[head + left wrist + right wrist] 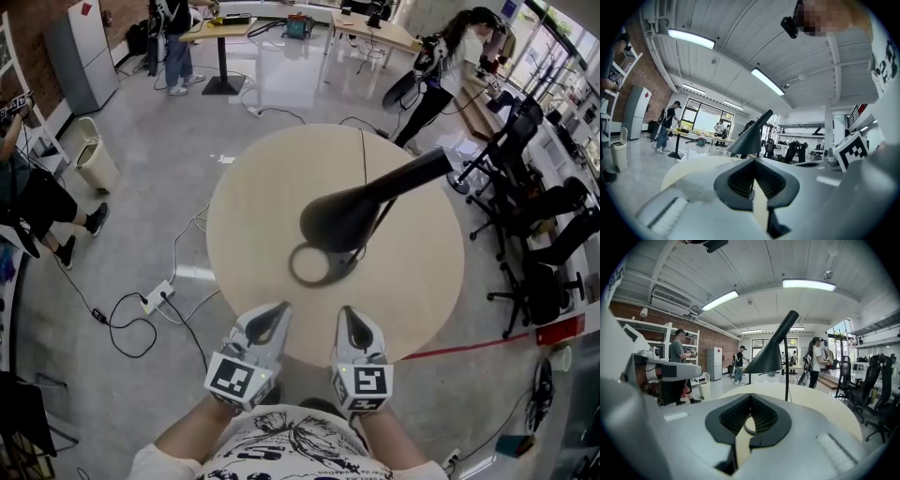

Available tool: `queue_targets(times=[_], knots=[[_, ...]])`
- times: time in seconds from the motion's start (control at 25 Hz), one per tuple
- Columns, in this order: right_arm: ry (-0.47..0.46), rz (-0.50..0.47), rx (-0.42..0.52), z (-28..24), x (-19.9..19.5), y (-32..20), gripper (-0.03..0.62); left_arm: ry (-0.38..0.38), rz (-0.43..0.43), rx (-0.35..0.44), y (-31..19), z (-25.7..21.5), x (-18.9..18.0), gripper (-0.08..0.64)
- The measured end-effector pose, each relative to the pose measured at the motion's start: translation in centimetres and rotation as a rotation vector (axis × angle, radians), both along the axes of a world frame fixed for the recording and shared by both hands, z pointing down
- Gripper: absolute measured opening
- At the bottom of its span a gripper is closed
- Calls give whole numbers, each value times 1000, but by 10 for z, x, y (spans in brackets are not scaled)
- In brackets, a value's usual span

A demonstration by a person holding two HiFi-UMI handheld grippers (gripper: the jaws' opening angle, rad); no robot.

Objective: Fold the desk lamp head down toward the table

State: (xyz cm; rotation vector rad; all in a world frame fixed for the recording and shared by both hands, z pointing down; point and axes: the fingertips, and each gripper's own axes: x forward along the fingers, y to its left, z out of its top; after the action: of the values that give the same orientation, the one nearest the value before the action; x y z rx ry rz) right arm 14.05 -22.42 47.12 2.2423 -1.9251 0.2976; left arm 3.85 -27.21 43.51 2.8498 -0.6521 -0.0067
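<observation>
The black desk lamp (352, 217) stands mid-way on the round pale-wood table (253, 197), its head raised, with the left gripper (277, 311) and right gripper (346, 315) at the table's near edge, jaws closed on nothing, and office chairs (544, 225) on grey floor (141, 206) to the table's right.

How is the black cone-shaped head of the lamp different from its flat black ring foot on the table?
The black cone-shaped lamp head is solid and tapered; the flat black ring foot has a hole showing the round beige table. The head hangs up in the air on a slanted arm; the foot lies flat on the table. Both are black parts of one lamp.
</observation>
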Motion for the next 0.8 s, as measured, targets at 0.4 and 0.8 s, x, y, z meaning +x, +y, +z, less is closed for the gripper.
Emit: queue_targets(times=[0.4,0.8], knots=[[6,-123,16,3,-12,91,9,-30,-80,35,104,10,-2,3],[29,-215,8,13,-2,210,9,1,-181,30,229,7,1,3]])
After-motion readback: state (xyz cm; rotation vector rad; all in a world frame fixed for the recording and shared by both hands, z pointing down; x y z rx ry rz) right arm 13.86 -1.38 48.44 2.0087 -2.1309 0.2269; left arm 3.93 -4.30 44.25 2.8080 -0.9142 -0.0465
